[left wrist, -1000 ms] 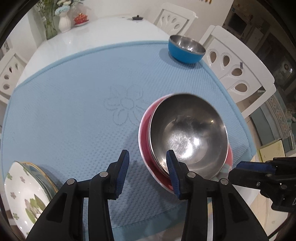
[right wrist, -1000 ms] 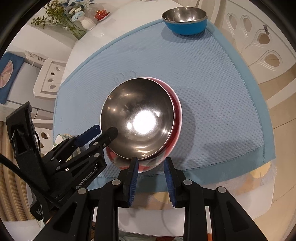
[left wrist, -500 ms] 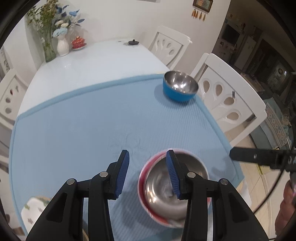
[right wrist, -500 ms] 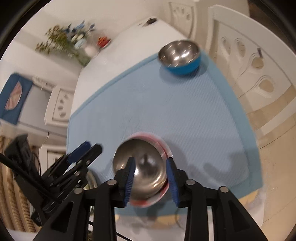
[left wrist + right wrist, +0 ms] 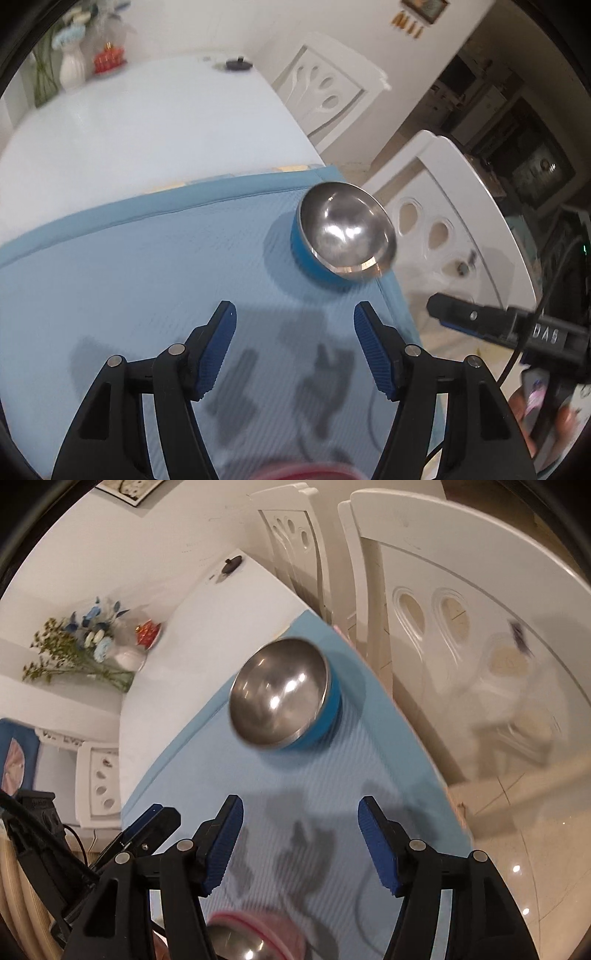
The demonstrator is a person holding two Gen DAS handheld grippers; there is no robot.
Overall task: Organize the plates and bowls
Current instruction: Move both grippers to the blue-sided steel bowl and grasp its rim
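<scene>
The round blue bowl with a shiny steel lining (image 5: 341,240) sits upright and empty near the far right corner of the light blue textured mat (image 5: 129,280), above and slightly right of the left gripper (image 5: 293,349) in the left wrist frame, well apart from its tips. In the right wrist view the same bowl (image 5: 282,692) lies above and a little left of the right gripper (image 5: 301,843), also well apart. Both grippers hang over the mat with jaws spread wide and nothing between them. Neither looks clearly nearer; the bowl is round, so no axis matters, and a rim grasp from either side seems feasible. At the bottom edge of both frames a red-rimmed bowl (image 5: 255,923) shows, with a steel bowl (image 5: 236,945) nested inside it, probably the stack the blue bowl should join.
</scene>
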